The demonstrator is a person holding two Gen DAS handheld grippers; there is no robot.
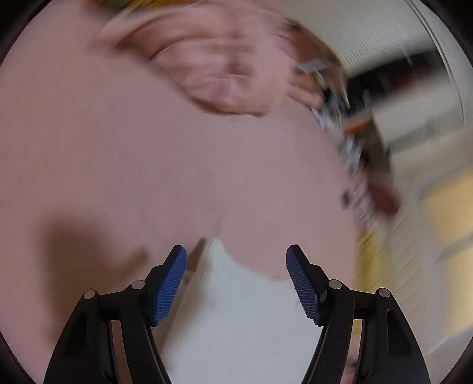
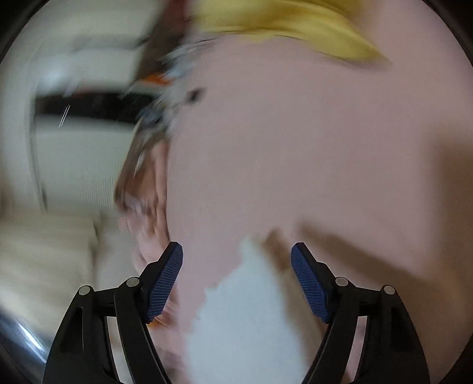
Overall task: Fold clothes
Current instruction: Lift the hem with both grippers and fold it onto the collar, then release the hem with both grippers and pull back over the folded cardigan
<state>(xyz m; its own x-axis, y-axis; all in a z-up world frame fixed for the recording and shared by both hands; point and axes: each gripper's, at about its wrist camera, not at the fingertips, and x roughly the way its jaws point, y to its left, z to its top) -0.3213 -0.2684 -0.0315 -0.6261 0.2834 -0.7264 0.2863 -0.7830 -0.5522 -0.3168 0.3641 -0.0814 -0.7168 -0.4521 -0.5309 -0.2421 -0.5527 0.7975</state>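
Both my left tongs (image 1: pixel 236 280) and right tongs (image 2: pixel 236 280) stand wide, holding nothing. The pink garment (image 1: pixel 147 147) lies spread just ahead, over a white surface (image 1: pixel 236 325). I judge one fold laid; next I need a fresh edge.

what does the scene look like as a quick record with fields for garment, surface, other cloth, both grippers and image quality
garment: pale pink fabric garment, spread out, bunched folds at far end
surface: white flat surface under the garment's near edge
other cloth: yellow fabric piece beyond the pink garment
left hand-held gripper: open, nothing gripped
right hand-held gripper: open, nothing gripped
image quality: both views motion-blurred
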